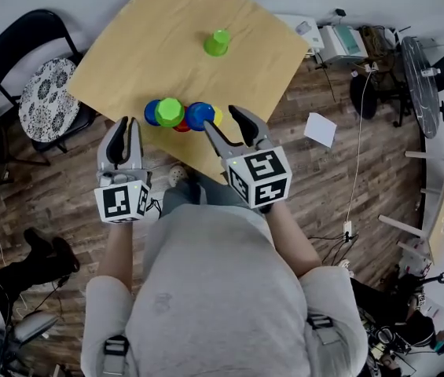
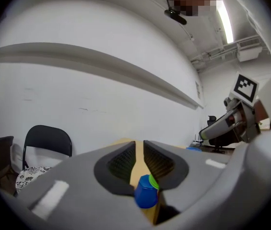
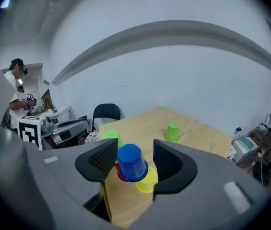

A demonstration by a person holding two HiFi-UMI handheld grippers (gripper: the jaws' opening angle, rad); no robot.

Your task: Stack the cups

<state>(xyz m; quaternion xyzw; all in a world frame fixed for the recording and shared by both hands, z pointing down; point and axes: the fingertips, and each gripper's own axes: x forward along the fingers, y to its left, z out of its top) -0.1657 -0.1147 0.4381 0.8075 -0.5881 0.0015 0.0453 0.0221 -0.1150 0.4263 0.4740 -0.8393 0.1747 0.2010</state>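
Left hand-held gripper (image 1: 125, 126) down to narrow slit, empty; right hand-held gripper (image 1: 223, 120) spread, empty, near inverted blue plastic cup (image 1: 199, 115).

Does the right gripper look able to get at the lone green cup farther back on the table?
Probably yes. The right gripper is open, and the lone green cup stands clear on bare table; only the cluster of cups near the edge lies ahead, easily passed over.

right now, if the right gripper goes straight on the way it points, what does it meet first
Most likely the upside-down blue cup, centred between the open jaws of the right gripper; how far off it is, the view doesn't settle.
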